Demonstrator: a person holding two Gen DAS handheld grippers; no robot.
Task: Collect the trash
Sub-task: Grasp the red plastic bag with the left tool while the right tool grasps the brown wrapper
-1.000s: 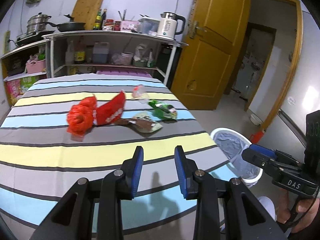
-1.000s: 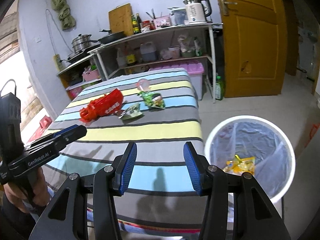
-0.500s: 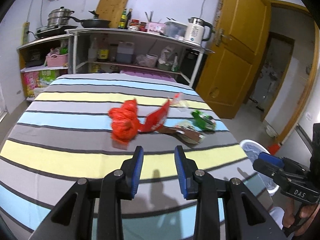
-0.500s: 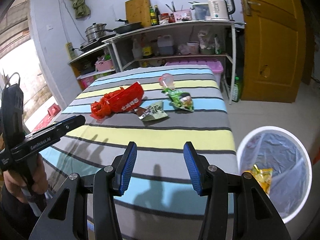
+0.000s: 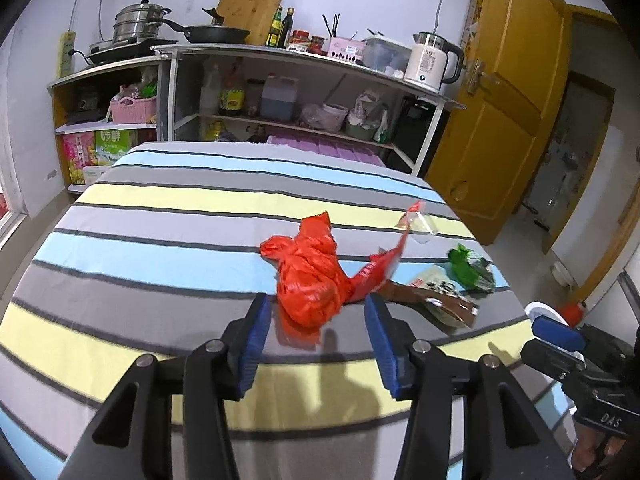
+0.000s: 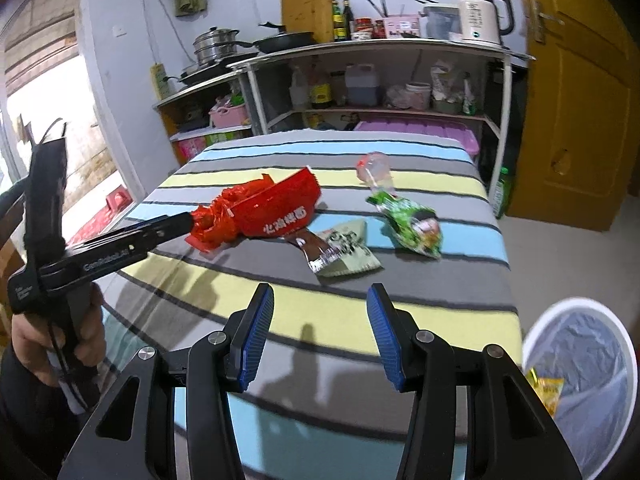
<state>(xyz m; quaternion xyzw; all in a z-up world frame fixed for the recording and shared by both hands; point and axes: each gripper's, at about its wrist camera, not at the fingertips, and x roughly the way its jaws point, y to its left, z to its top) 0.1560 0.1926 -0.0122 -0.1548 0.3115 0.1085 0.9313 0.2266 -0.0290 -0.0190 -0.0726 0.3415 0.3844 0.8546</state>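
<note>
Left claw (image 5: 316,354), jaws opening and empty, sits just short of crumpled red bag (image 5: 310,276) dead ahead; right claw (image 6: 320,336) open, empty, farther.

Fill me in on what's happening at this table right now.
A person is clearing trash off the striped table with tongs in each hand. The left tongs are opening around the crumpled red plastic bag, with no grip on it yet. The right tongs hang open and empty above the near edge. A red packet, a pale sachet, a green wrapper and a clear wrapper still lie there. The lined bin holds one yellow wrapper.
</note>
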